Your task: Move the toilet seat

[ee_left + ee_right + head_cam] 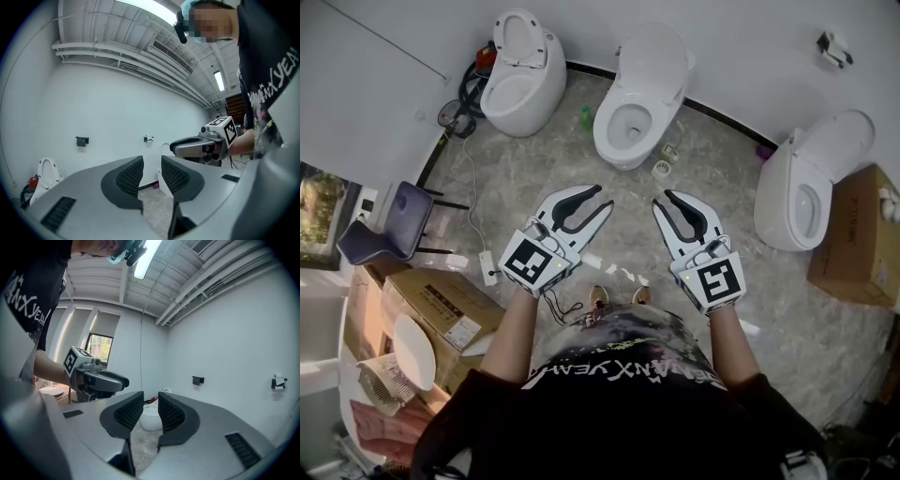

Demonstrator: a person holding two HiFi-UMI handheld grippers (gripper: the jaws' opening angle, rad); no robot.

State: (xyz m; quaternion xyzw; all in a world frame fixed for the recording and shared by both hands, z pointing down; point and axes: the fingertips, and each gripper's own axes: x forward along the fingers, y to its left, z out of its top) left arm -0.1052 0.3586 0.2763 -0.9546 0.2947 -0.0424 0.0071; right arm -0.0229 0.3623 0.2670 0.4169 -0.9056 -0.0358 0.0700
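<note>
Three white toilets stand along the far wall. The left toilet [517, 84] has its seat raised, the middle toilet [636, 103] has its lid up, and the right toilet [811, 183] is at the right. My left gripper [602, 199] [152, 159] and right gripper [664, 199] [150, 397] are held side by side at waist height, well short of the middle toilet. Both stand slightly open, with only floor showing between their pads. A white toilet [151, 419] shows far off through the right gripper's gap. In the left gripper view, the seat-up toilet [46, 171] is at the left edge.
A dark chair [389, 225] and cardboard boxes [431, 309] stand at the left, and another box [858, 239] at the right. A power strip [487, 265] with its cable lies on the floor. A green bottle [586, 117] and tape rolls [662, 169] lie near the middle toilet.
</note>
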